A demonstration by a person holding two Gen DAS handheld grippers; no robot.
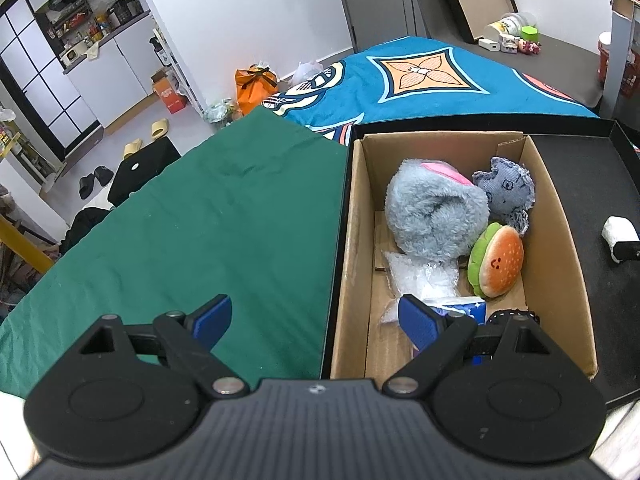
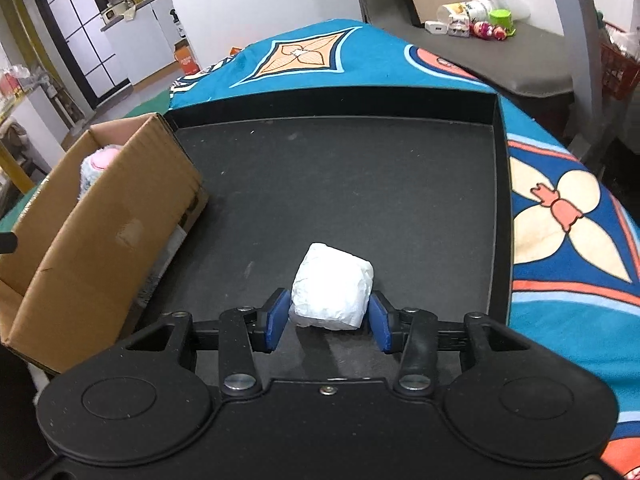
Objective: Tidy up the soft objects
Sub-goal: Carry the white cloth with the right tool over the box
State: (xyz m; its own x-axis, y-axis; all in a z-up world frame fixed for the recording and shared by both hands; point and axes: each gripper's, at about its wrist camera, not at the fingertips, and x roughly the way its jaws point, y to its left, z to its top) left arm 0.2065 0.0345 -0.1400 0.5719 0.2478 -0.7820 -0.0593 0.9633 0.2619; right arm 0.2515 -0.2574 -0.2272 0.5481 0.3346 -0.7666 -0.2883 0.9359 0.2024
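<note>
Right gripper (image 2: 327, 320) clamps the white soft bundle (image 2: 332, 290) over the black tray (image 2: 340, 184); left gripper (image 1: 316, 320) gapes empty beside the cardboard box (image 1: 560, 240) (plush toys inside).

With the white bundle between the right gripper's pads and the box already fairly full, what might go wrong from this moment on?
1. The right gripper has the white bundle only by its near end; it may slip out on the way.
2. The cardboard box wall stands between the tray and the box interior; a low carry could catch it.
3. The grey plush and burger toy crowd the box, so the bundle may land on top of them.
</note>
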